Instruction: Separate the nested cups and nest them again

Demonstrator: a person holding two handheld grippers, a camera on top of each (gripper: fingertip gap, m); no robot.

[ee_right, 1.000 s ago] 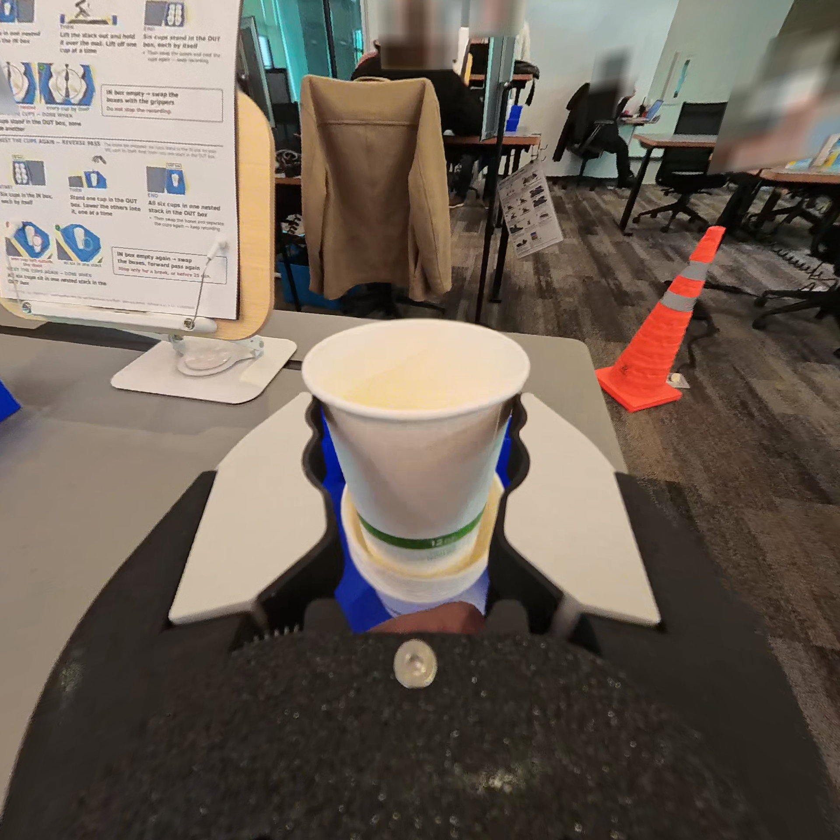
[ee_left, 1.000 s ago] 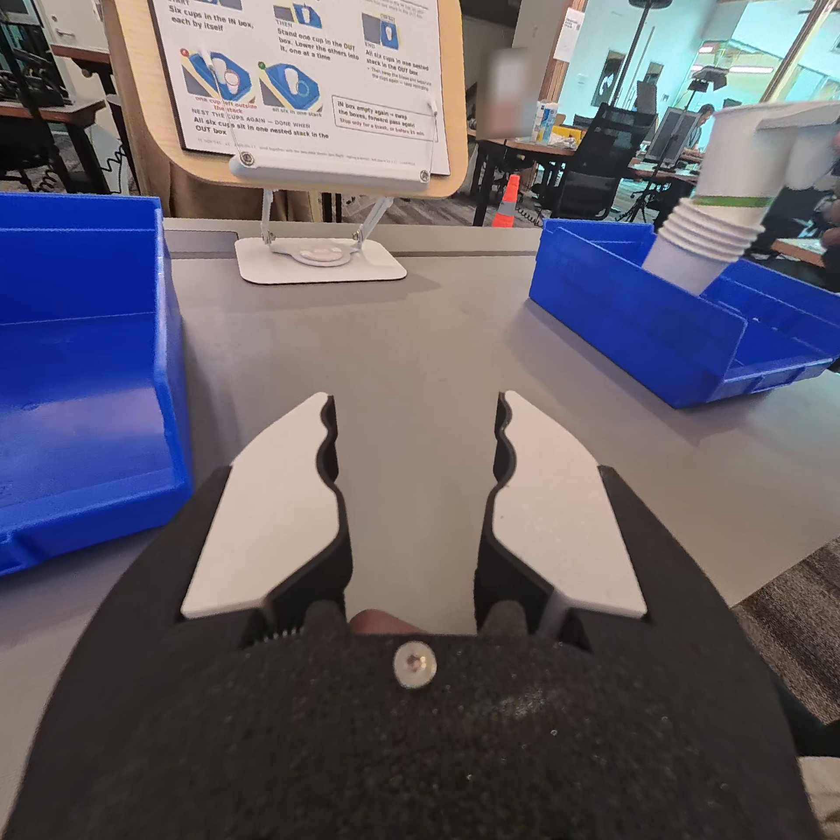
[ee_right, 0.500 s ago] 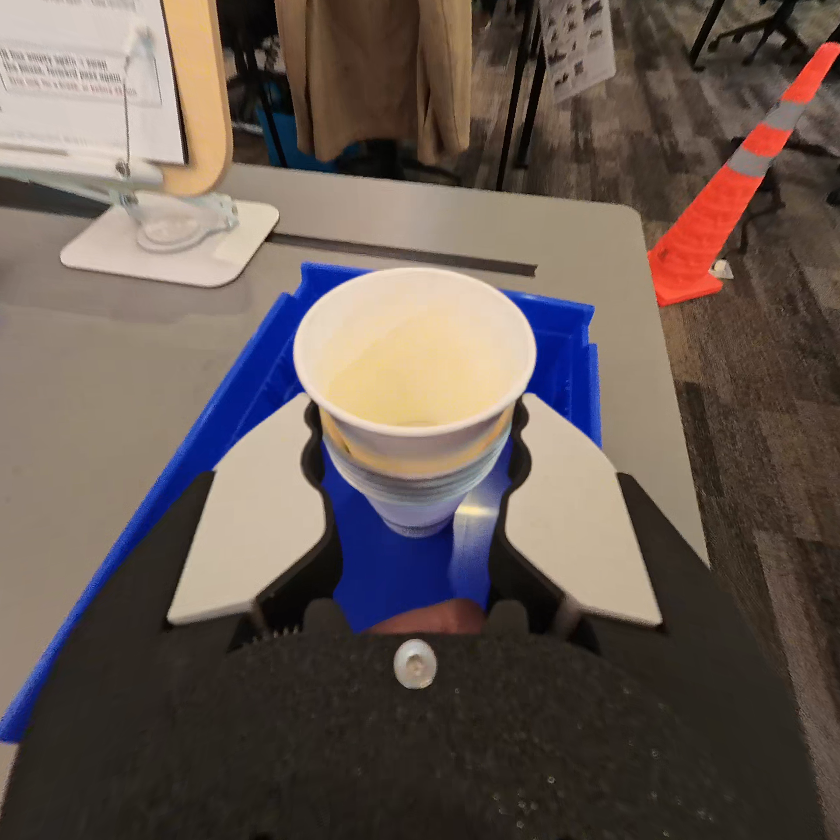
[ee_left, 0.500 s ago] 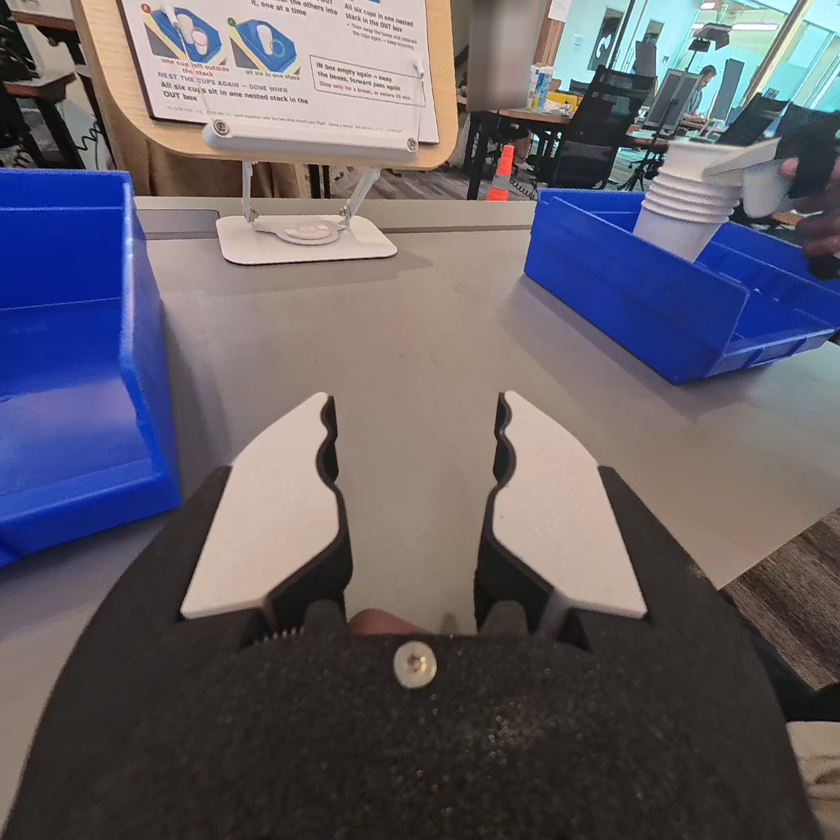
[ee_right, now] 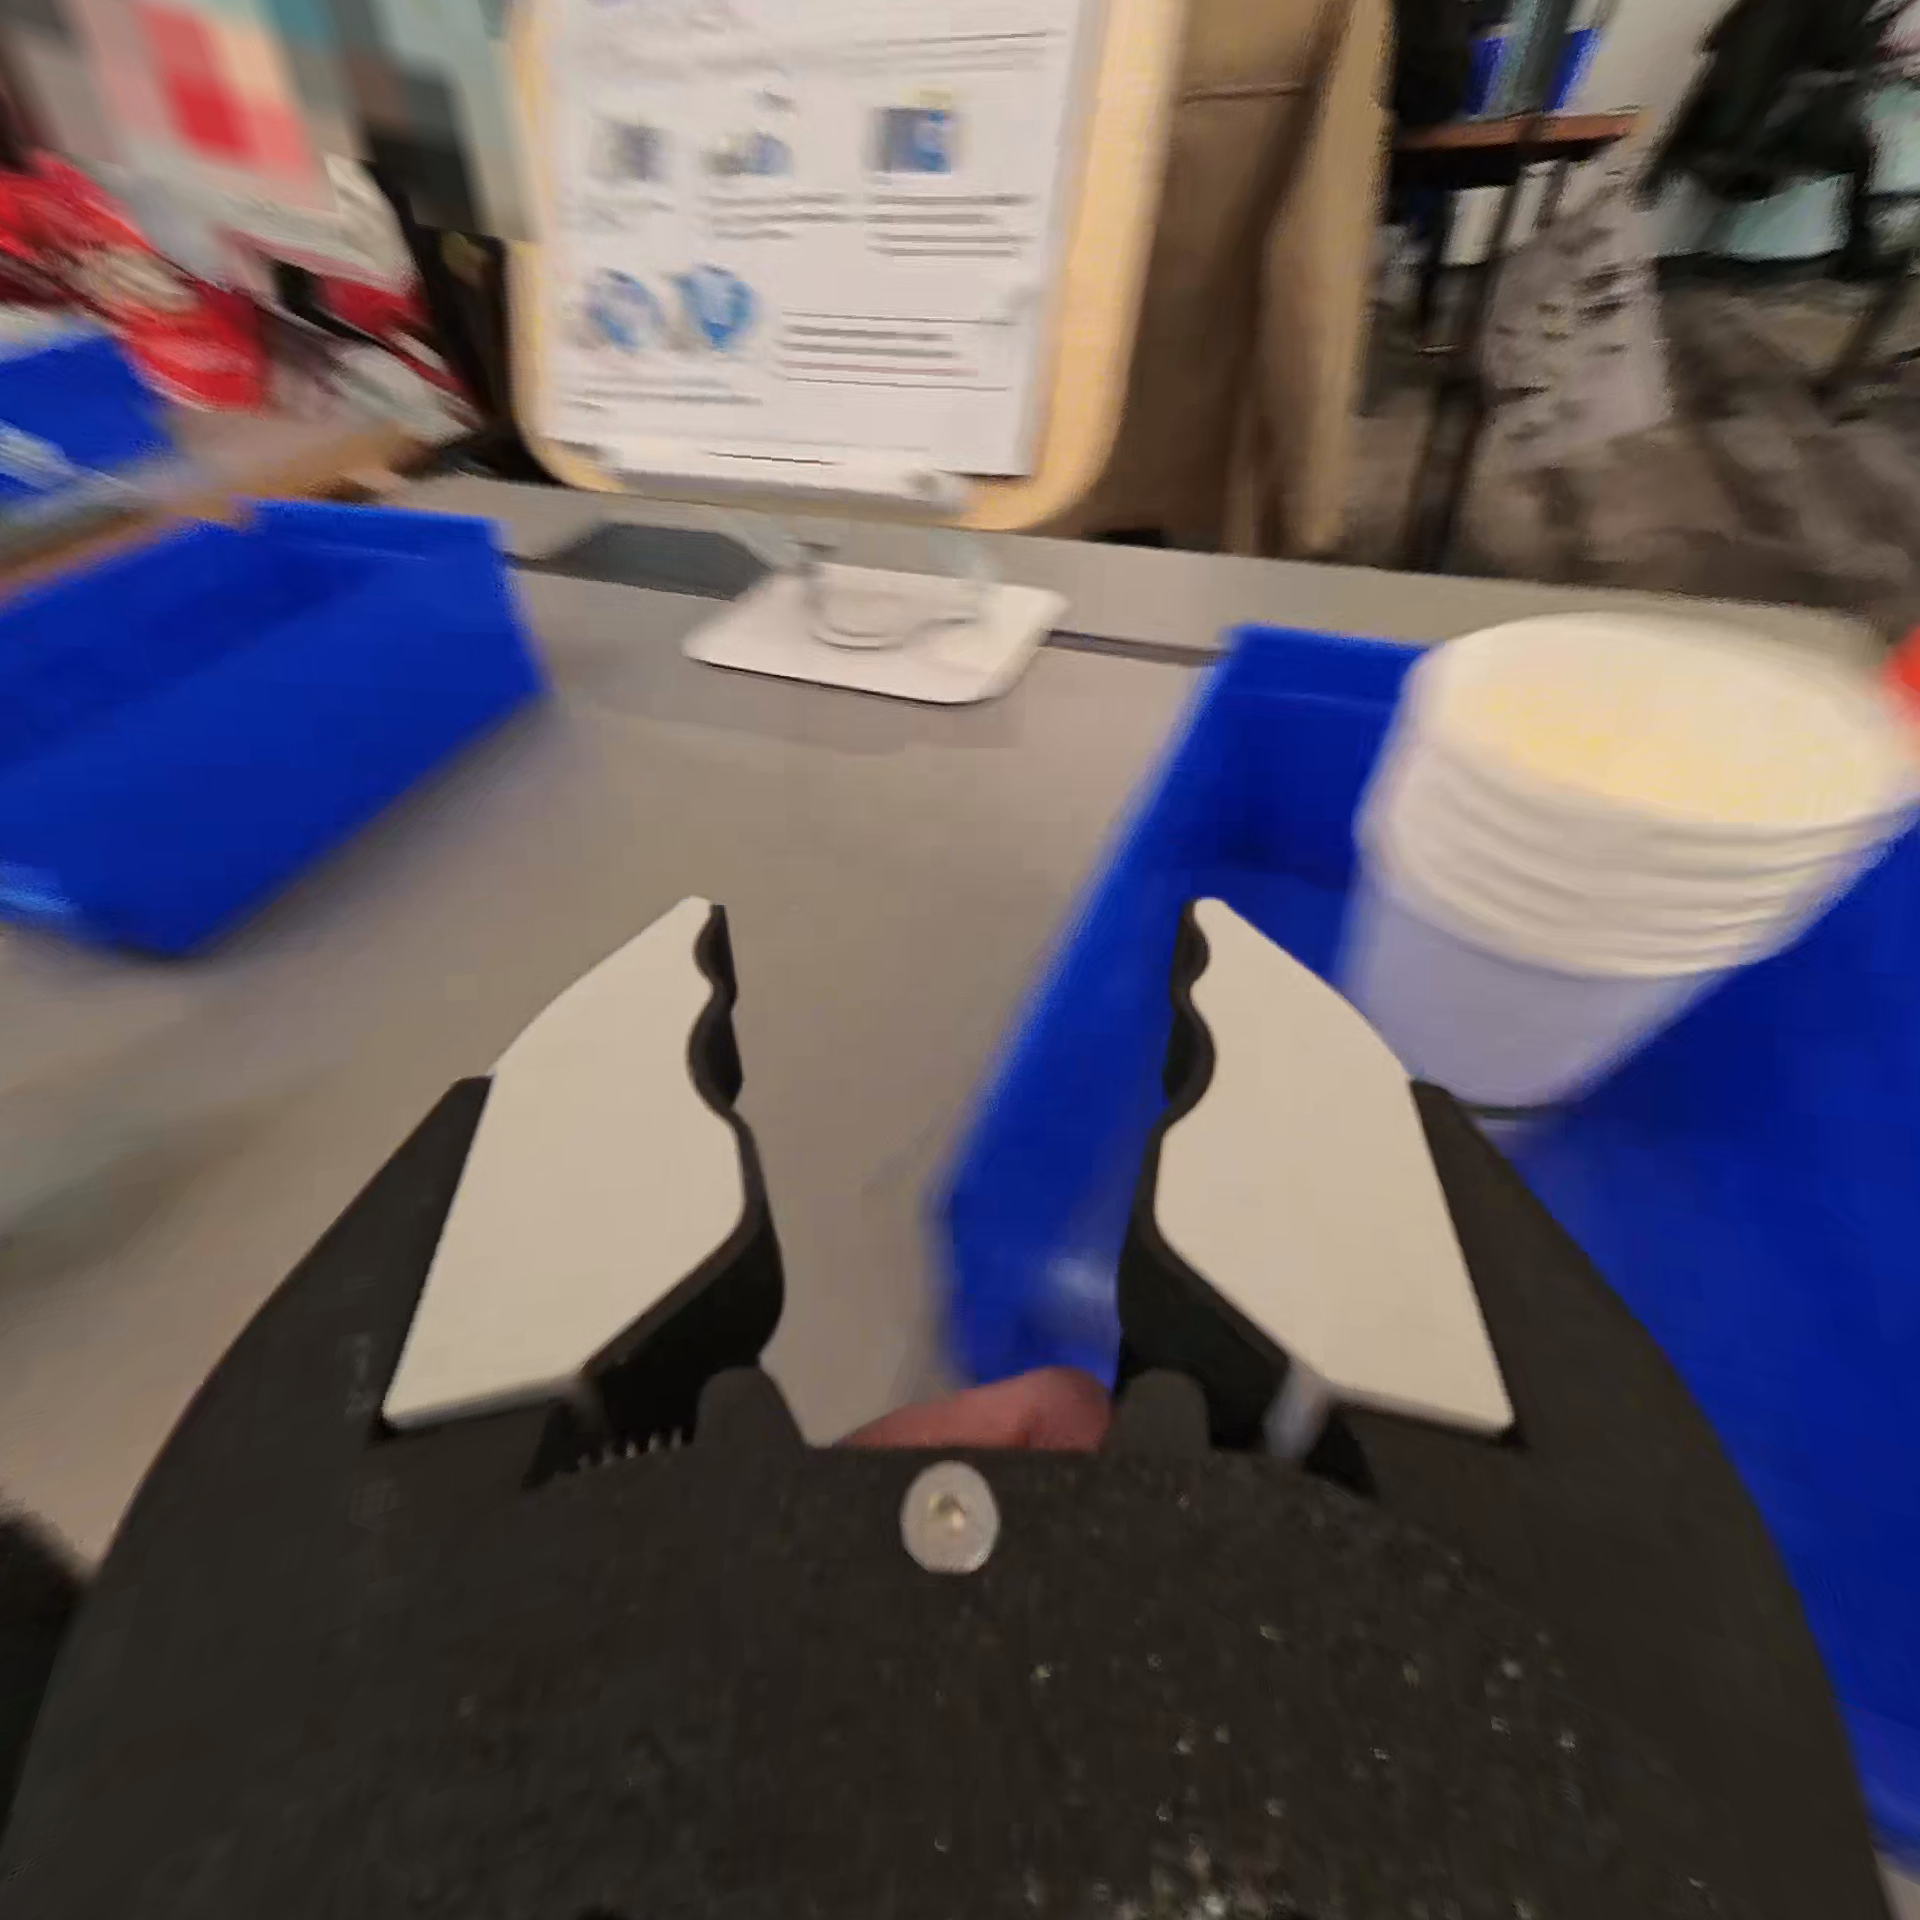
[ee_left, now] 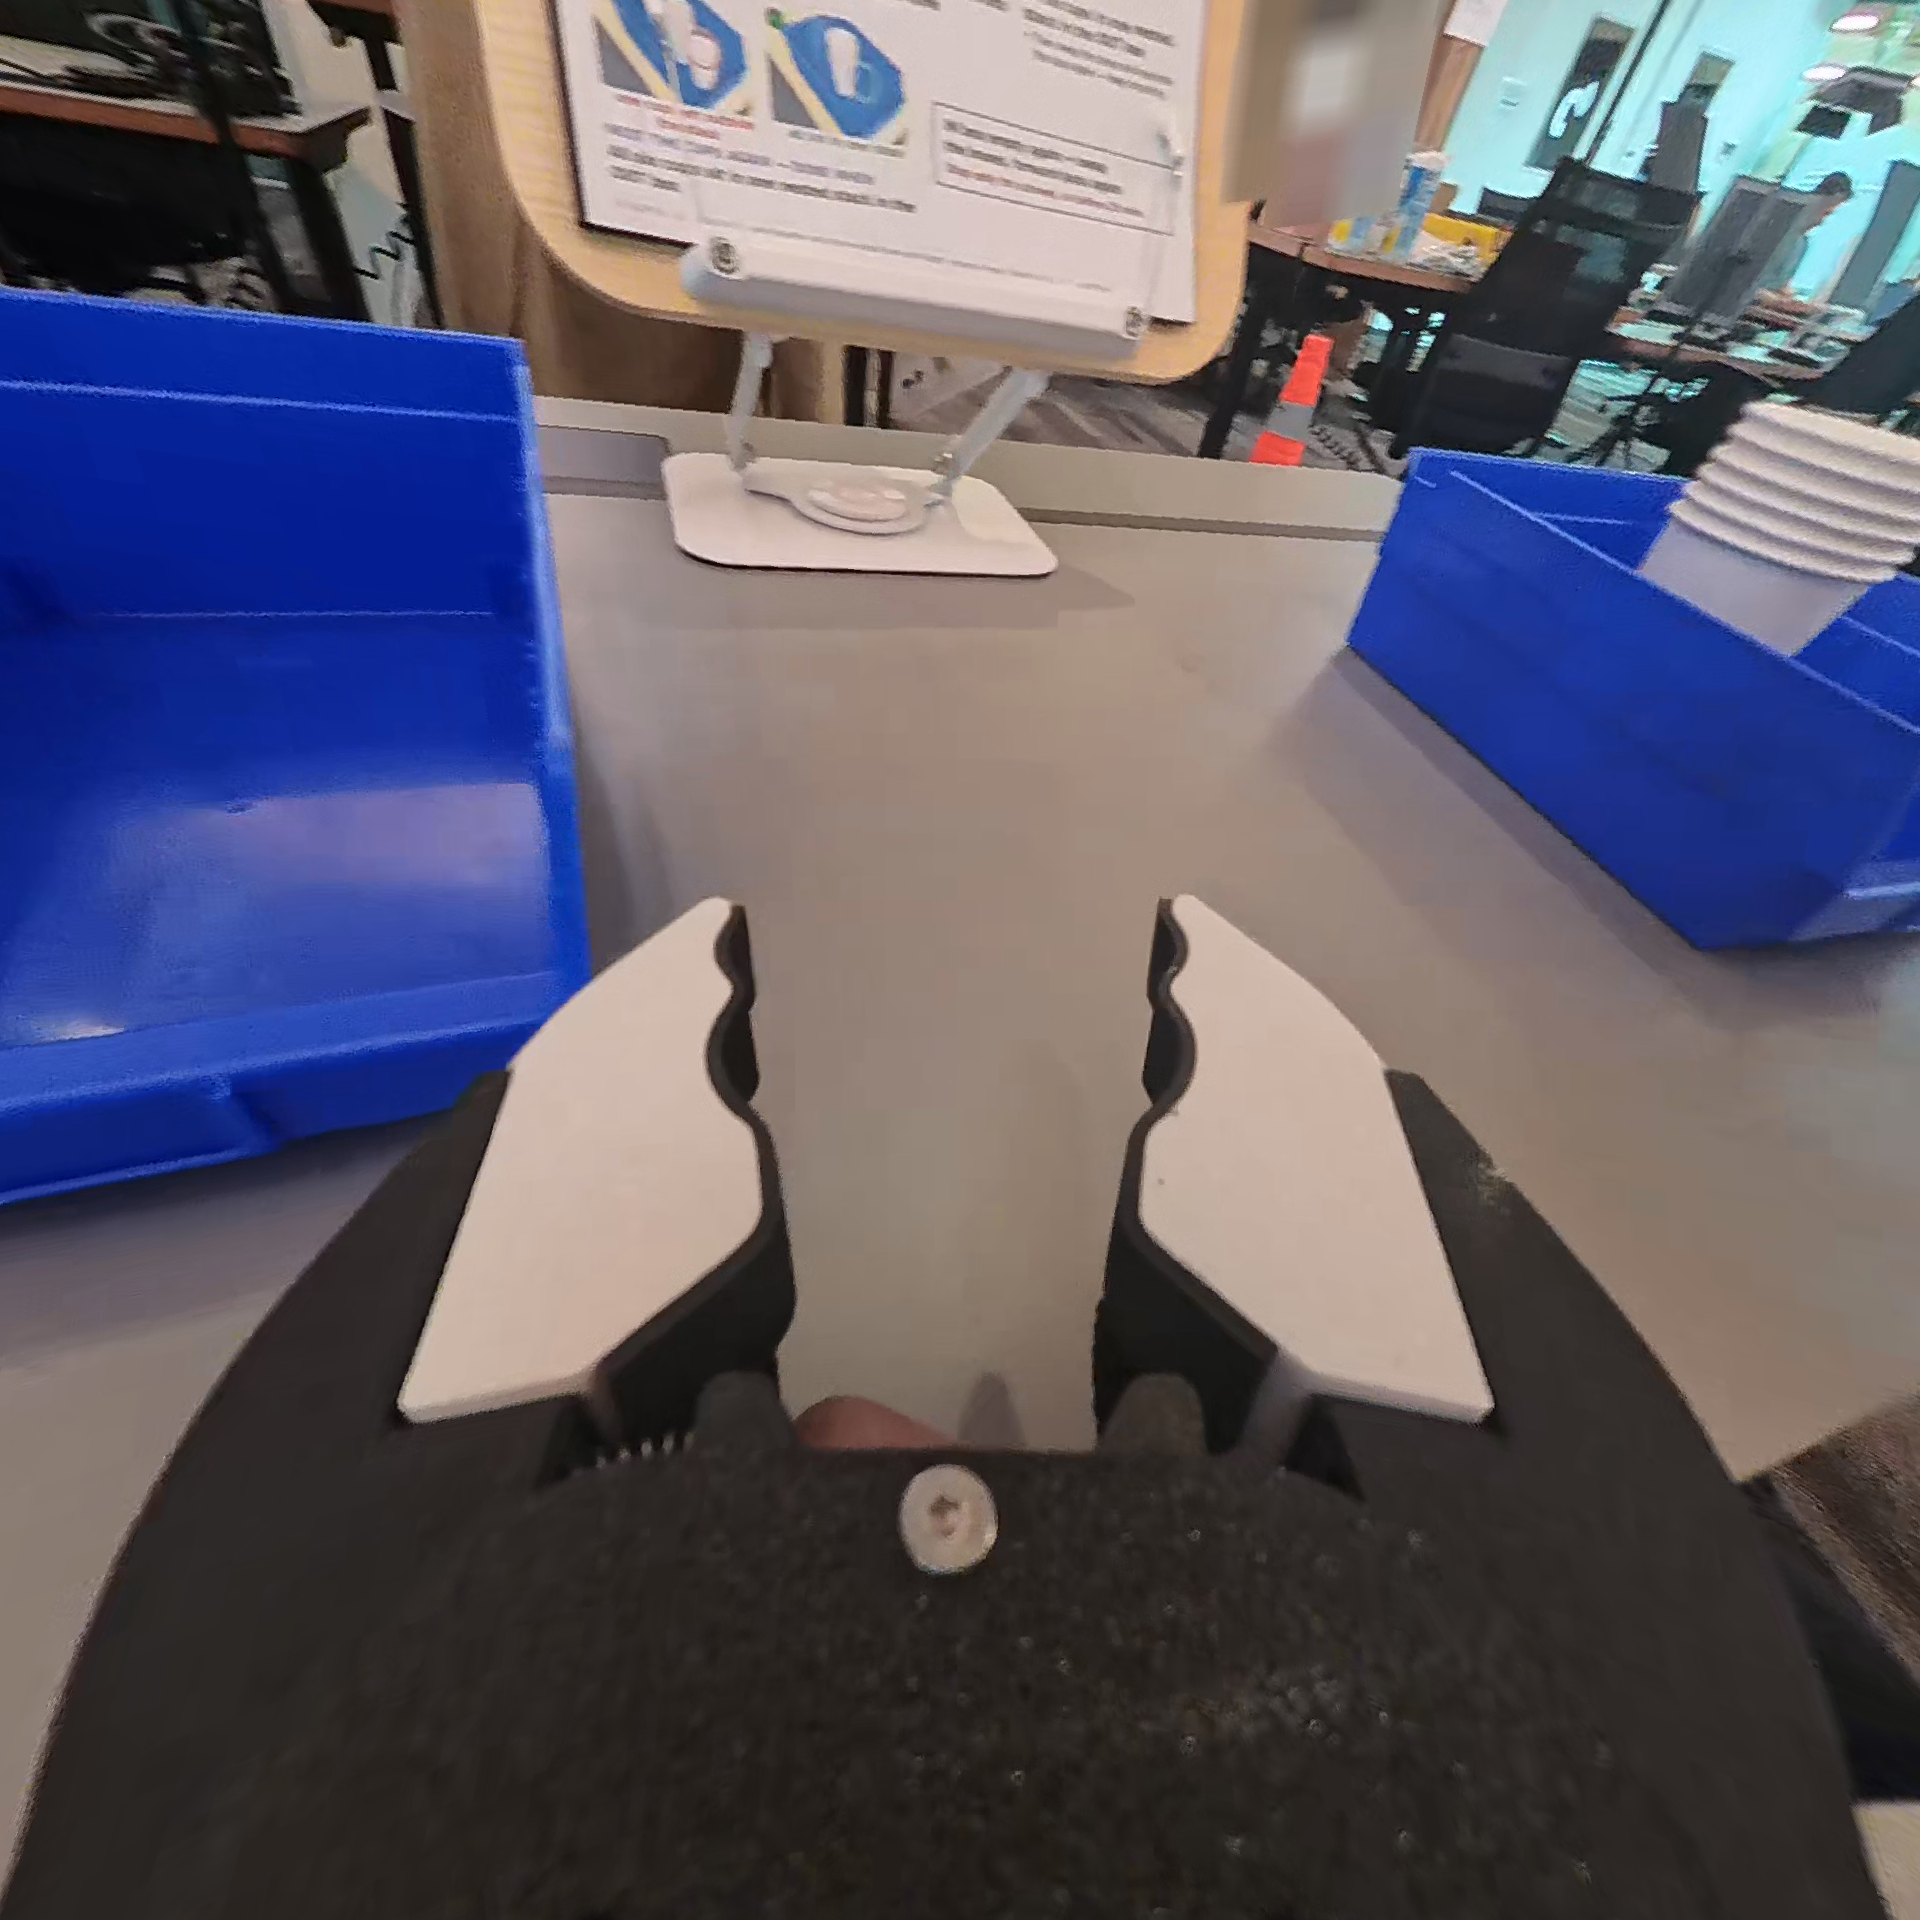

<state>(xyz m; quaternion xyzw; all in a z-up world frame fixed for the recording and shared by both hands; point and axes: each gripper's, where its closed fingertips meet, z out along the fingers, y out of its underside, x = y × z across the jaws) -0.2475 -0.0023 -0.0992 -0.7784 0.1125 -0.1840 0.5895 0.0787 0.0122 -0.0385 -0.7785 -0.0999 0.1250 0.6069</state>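
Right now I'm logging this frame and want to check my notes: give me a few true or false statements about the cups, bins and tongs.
1. The cup stack stands in the right bin. True.
2. The right tongs grip the stack. False: they are open and empty, with the stack off to their right.
3. The left tongs are open over the table. True.
4. The left bin holds one cup. False: no cup shows in it.
5. A sign stand sits between the bins at the table's far edge. True.
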